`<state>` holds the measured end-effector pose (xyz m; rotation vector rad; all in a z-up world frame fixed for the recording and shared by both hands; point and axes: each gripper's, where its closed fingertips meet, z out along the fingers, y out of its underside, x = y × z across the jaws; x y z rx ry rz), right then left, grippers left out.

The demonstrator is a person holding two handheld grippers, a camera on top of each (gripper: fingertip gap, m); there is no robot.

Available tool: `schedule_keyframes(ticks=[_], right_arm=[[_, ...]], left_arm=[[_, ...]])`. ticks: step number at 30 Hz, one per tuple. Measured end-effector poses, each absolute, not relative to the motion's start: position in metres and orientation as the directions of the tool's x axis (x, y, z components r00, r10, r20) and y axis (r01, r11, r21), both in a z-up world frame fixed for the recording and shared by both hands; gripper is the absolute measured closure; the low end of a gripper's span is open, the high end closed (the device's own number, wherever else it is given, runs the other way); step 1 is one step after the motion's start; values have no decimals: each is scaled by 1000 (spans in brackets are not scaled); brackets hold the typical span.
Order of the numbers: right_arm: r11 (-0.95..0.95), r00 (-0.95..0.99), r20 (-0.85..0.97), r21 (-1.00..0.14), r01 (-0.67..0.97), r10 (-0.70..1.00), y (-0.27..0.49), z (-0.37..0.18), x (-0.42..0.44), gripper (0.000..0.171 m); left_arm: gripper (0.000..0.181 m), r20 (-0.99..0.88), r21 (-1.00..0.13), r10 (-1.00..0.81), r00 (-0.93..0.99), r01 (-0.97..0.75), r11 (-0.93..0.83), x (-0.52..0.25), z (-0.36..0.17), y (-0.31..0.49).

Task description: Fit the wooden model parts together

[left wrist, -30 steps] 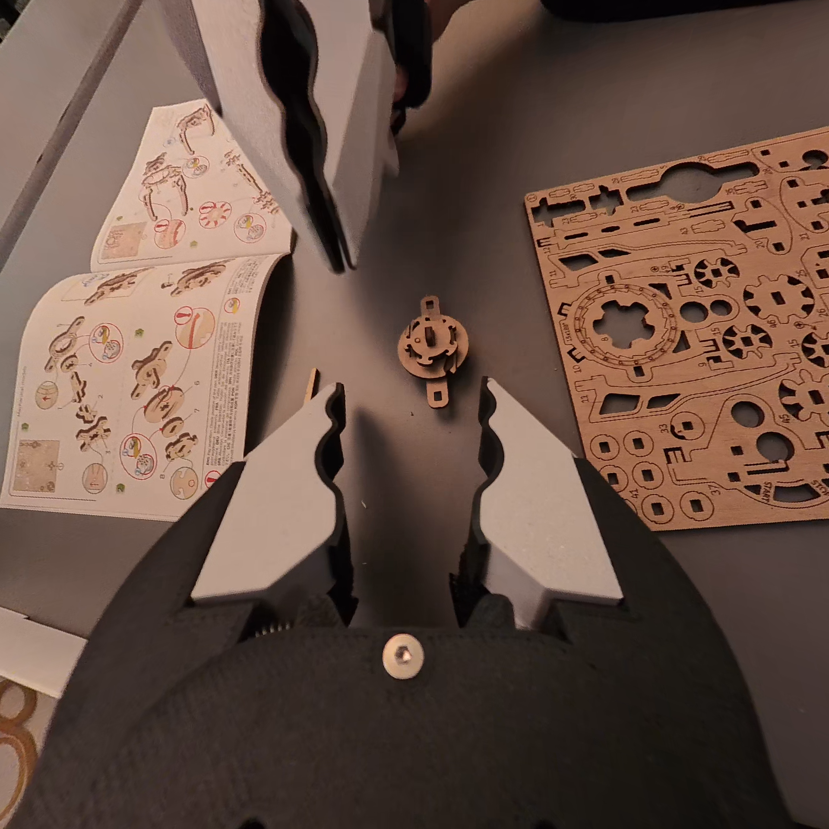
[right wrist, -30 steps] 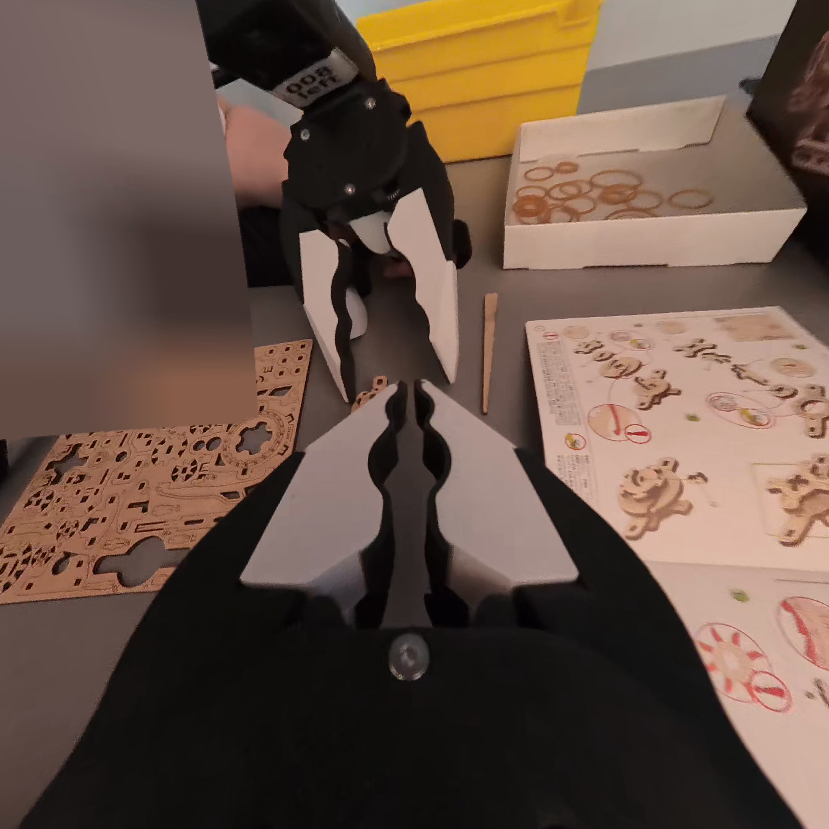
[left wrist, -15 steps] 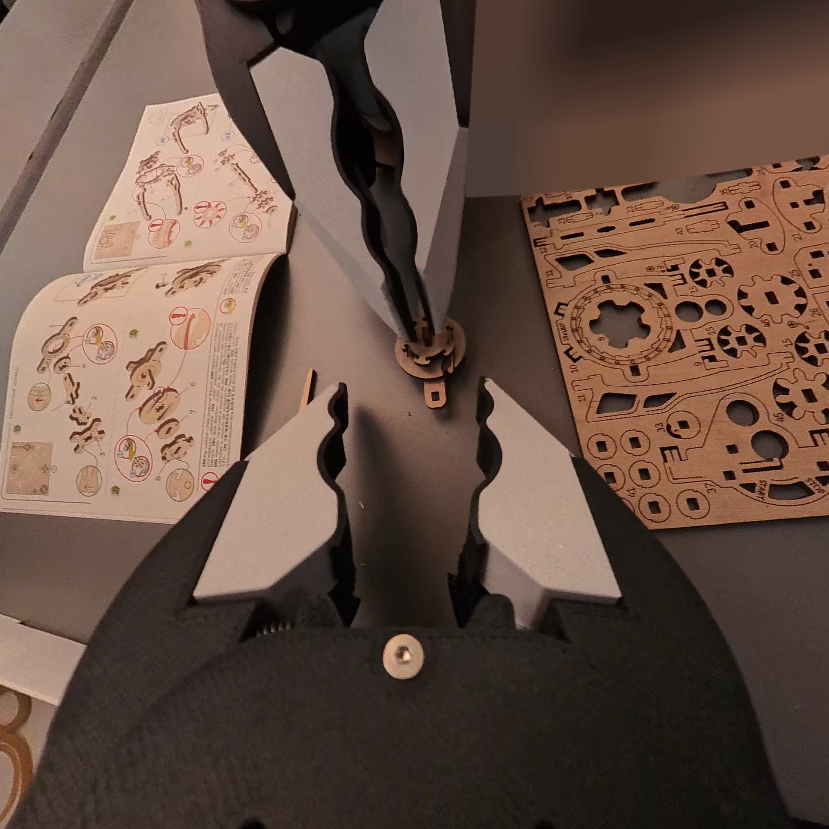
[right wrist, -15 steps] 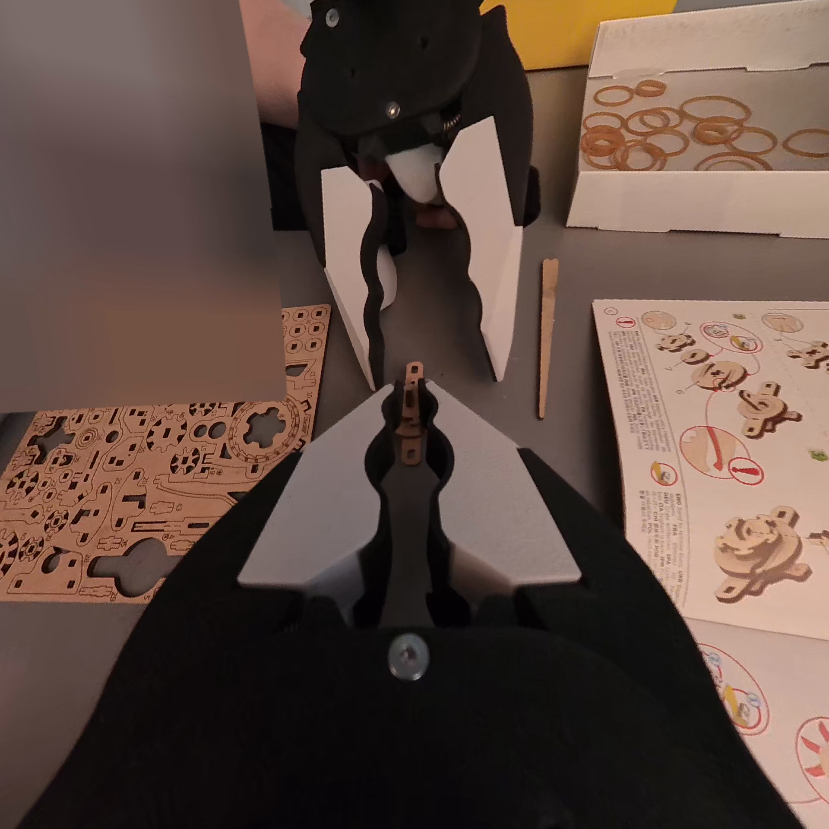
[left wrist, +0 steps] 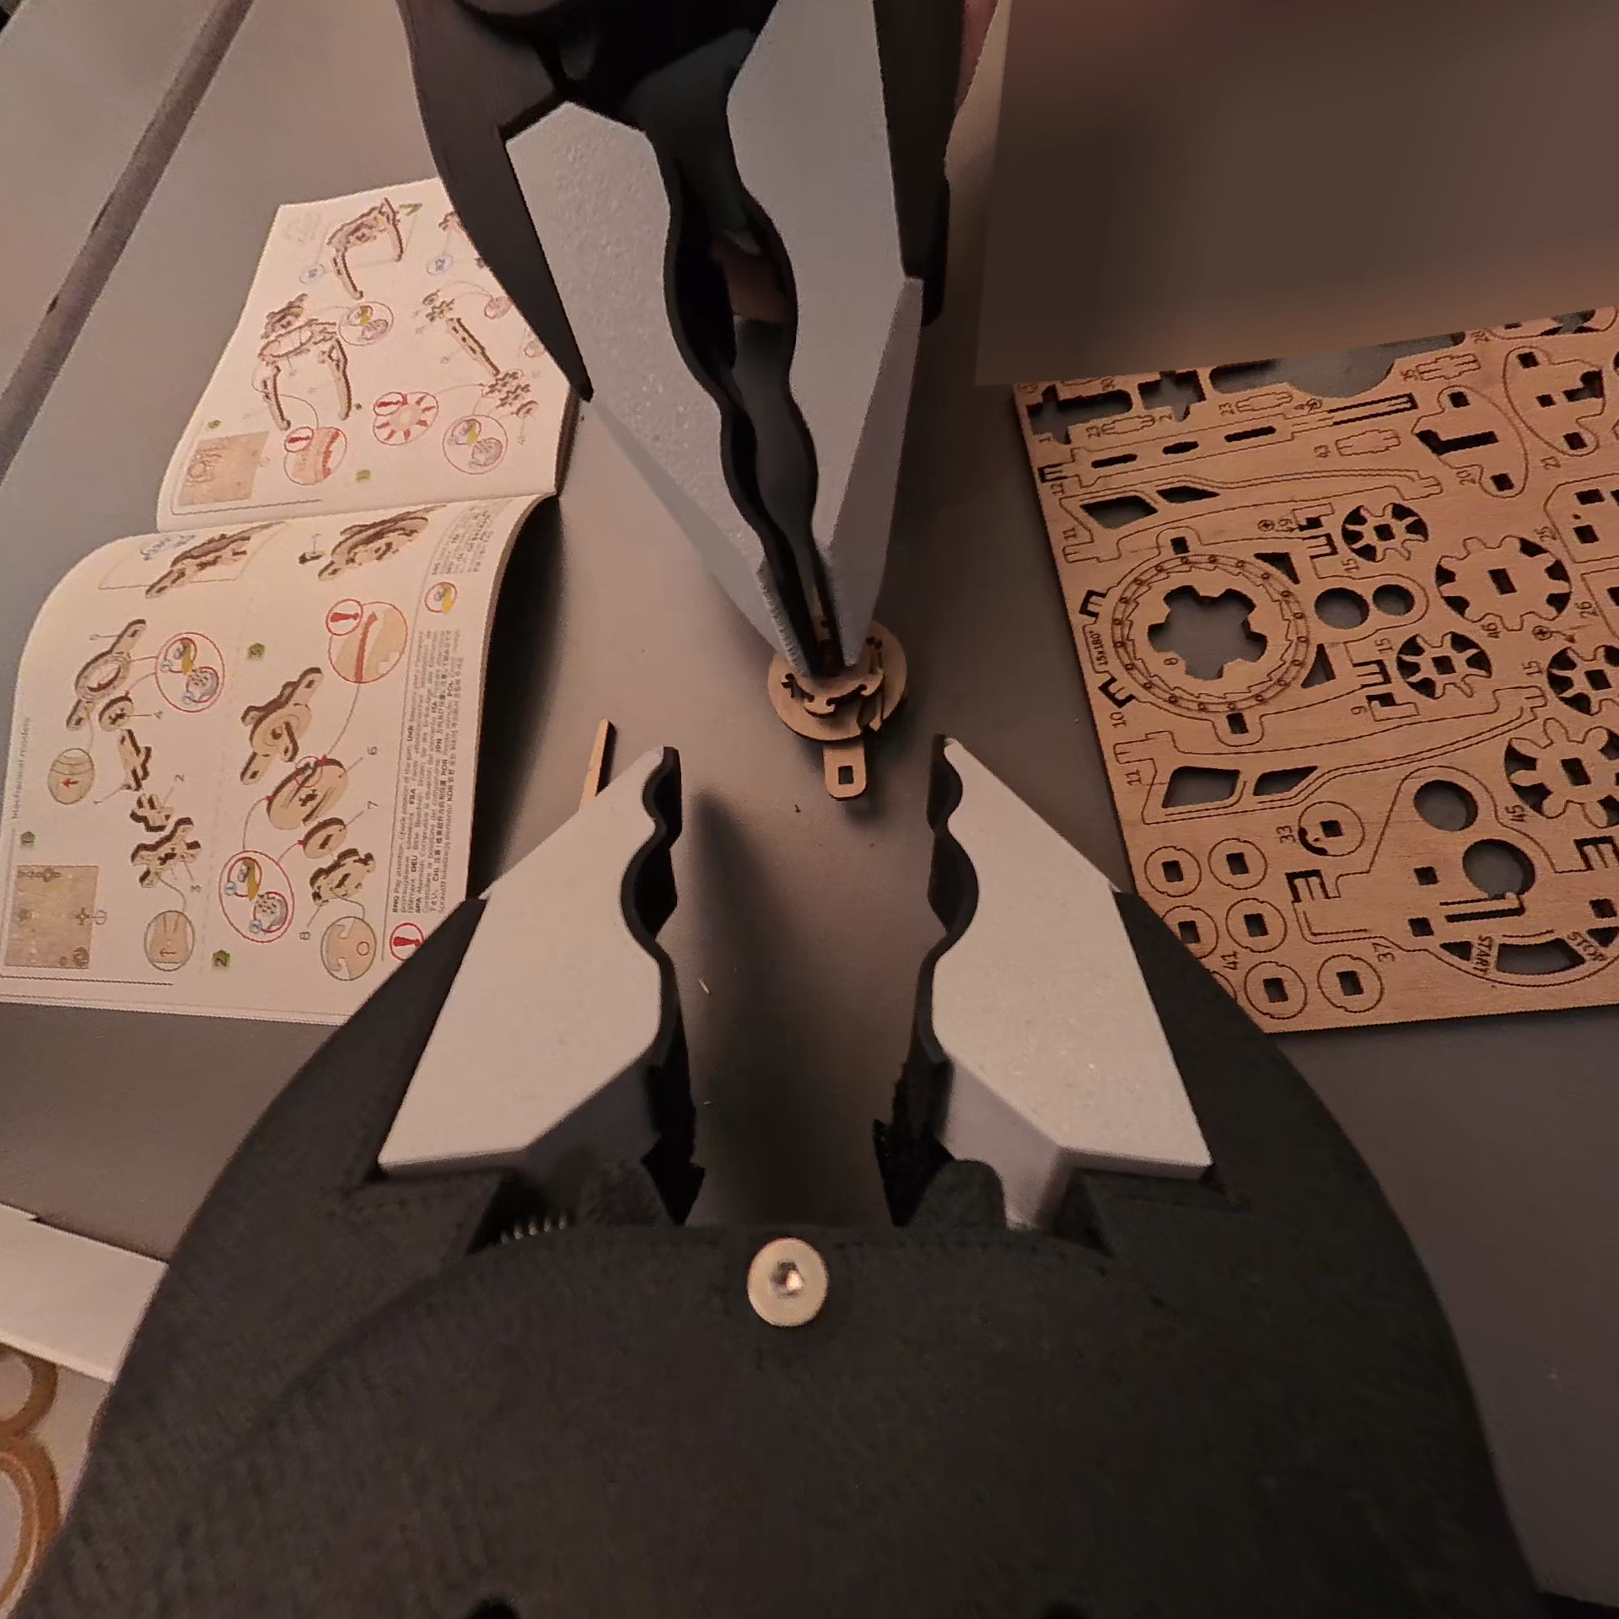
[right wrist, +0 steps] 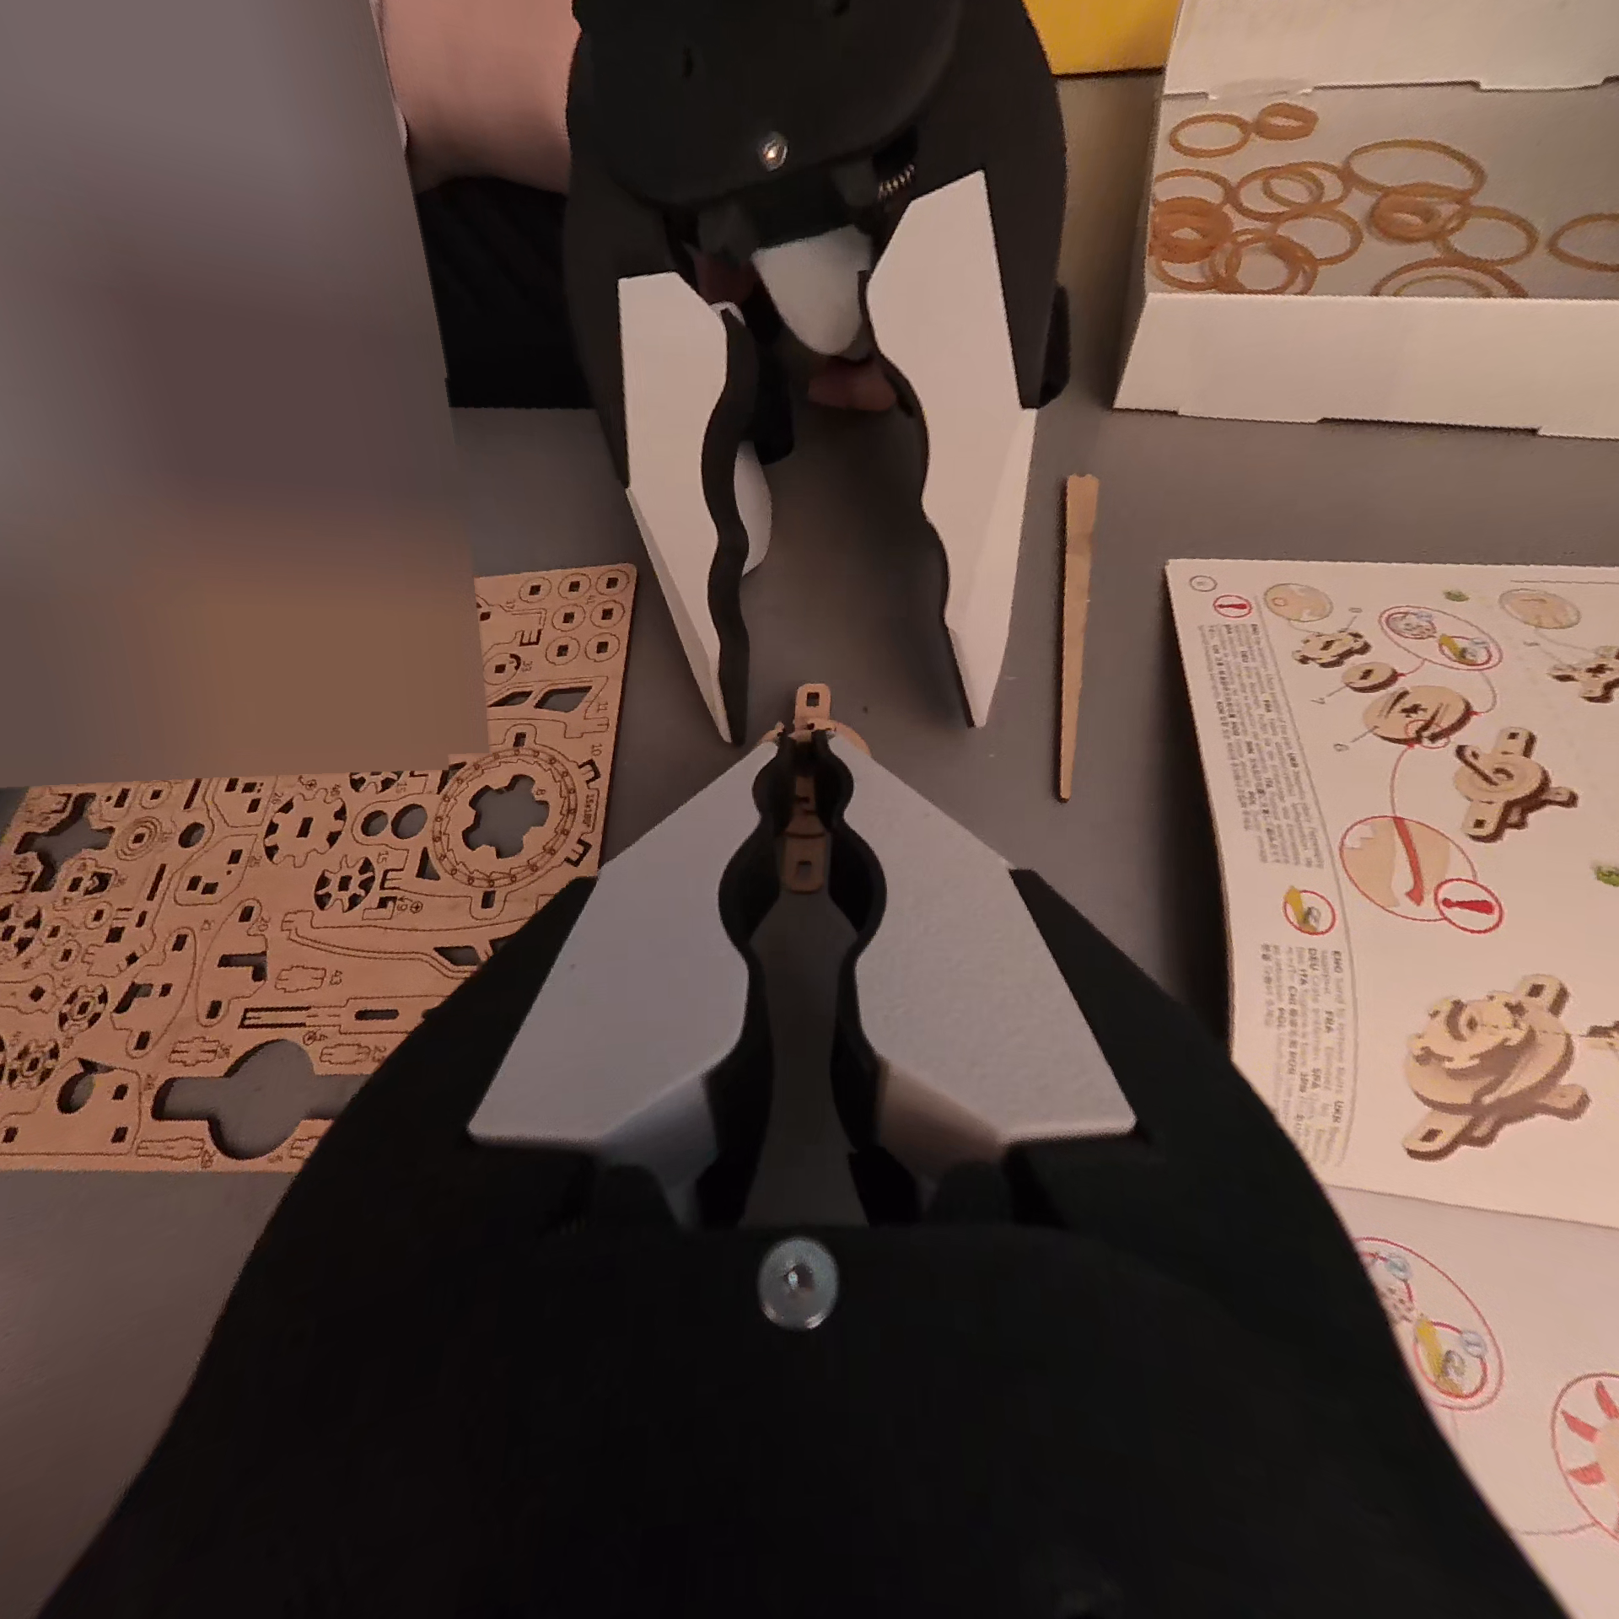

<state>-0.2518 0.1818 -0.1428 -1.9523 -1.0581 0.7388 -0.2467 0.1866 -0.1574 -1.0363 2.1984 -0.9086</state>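
A small round wooden assembly [left wrist: 837, 696] with a tab at each end lies on the grey table. My right gripper [left wrist: 810, 661] comes down from above and is shut on an upright piece at the assembly's top. In the right wrist view the assembly [right wrist: 802, 854] sits between the closed tips of the right gripper [right wrist: 804, 745]. My left gripper [left wrist: 802, 771] is open and empty, its tips just short of the assembly's near tab. In the right wrist view the left gripper [right wrist: 850, 731] stands open right behind the assembly.
A laser-cut wooden parts sheet [left wrist: 1367, 666] lies right of the assembly, and an open instruction booklet [left wrist: 263, 666] lies to its left. A thin wooden stick [right wrist: 1076, 631] lies by the booklet. A white box of rubber bands [right wrist: 1367, 219] stands behind. Less than 4 cm separates the two grippers' tips. The thin wooden stick [right wrist: 1076, 631] is about 5 cm from my left fingertips.
My right gripper came down from above the table onto the wooden assembly and closed on it. The left gripper stayed open in place.
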Motion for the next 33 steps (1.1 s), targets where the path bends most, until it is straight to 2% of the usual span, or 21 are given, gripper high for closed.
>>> schedule_keyframes(ticks=[15,21,33], right_arm=[[-359,490,-134,-843,401,861,182,-142,-252,165],[-328,474,-122,-865,380,872,181,-133,-254,154],[-291,584,-107,-928,230,804,204,-112,-213,153]], left_arm=[[126,-185,-758,-807,-561,-442,481,-247,-158,186],[127,-188,-757,-806,-562,-439,483,-247,-157,186],[128,-202,-757,-800,-564,-429,494,-248,-157,185]])
